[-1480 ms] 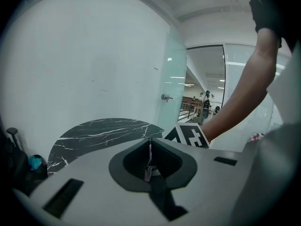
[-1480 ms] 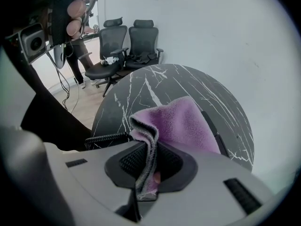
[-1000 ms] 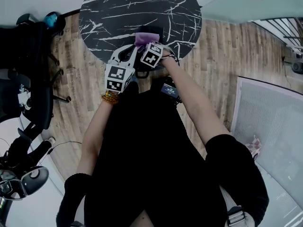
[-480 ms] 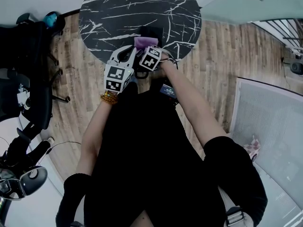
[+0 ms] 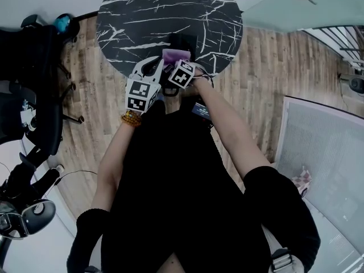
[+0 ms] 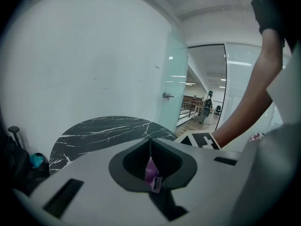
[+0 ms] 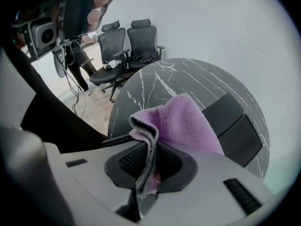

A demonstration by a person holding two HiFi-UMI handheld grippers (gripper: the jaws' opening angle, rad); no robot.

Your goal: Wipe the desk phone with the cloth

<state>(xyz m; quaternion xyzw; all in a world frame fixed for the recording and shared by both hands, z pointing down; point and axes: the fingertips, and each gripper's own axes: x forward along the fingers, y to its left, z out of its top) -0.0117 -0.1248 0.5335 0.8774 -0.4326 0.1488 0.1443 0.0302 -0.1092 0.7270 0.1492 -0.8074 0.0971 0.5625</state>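
Wiping the black desk phone [image 7: 235,126]: my left tongs [image 6: 150,142] and right tongs [image 7: 151,147] both pinch the purple fleece cloth [image 7: 183,121]; next, I'd drag it across.

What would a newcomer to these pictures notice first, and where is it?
The purple cloth stands out most: the right gripper pinches it just before the black desk phone. Both are at the near edge of a round black table with white veins, at the top of the head view.
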